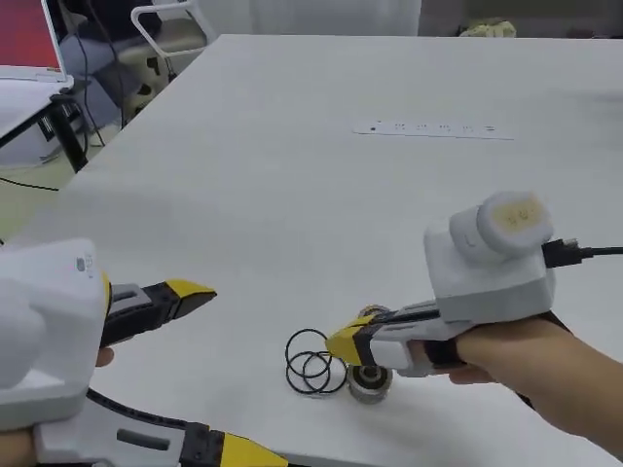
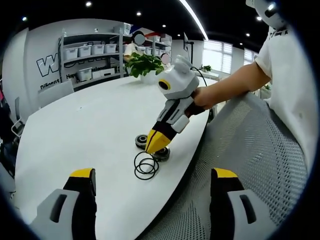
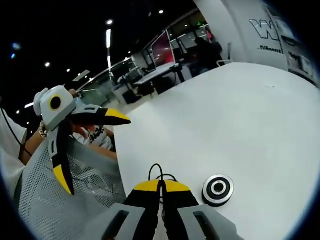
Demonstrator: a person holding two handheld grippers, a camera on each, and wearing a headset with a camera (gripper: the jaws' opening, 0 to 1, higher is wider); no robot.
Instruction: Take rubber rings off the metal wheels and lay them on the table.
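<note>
Left gripper [image 1: 229, 370]: my jaws are wide open, holding nothing, well left of the rubber rings [image 1: 313, 365]. The rings lie flat on the table [image 1: 292, 175]. Right gripper [image 1: 336, 343]: jaws closed, tips at the rings, can't tell if one's pinched. A wheel [image 1: 368, 382] sits just beside them.

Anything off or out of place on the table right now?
Nothing damaged or spilled. The rubber rings lie overlapping in a loose pile near the table edge, next to a metal wheel. The right hand-held gripper, jaws shut, sits right at the pile.
</note>
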